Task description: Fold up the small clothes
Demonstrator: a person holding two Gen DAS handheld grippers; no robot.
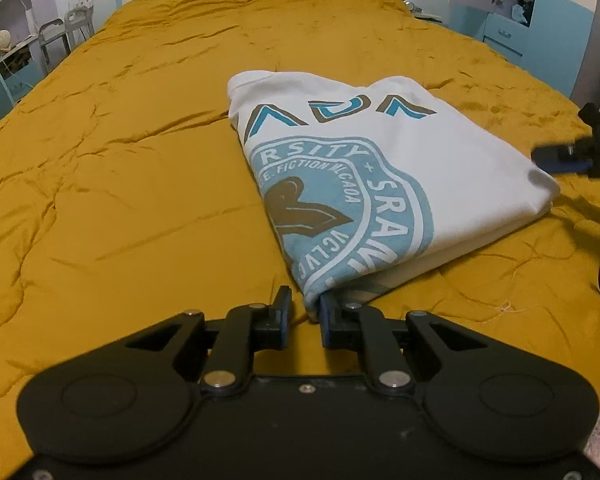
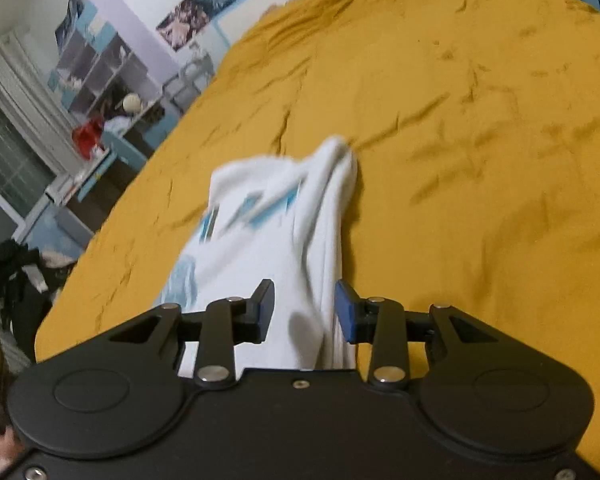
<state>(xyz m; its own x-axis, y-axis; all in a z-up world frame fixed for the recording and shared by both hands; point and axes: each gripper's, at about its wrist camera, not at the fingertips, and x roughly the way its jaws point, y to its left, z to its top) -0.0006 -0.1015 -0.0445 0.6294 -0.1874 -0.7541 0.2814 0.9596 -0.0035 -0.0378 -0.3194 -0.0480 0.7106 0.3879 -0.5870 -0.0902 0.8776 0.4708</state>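
The left gripper [image 1: 303, 314] sits low and level, its jaws parted with a narrow gap, the blue-padded fingertips [image 1: 285, 307] pointing forward. The right gripper [image 2: 305, 312] is tilted, its jaws spread wider, blue pads [image 2: 346, 316] facing inward across the gap. In the left wrist view the right gripper [image 1: 560, 158] appears blurred at the far right edge.
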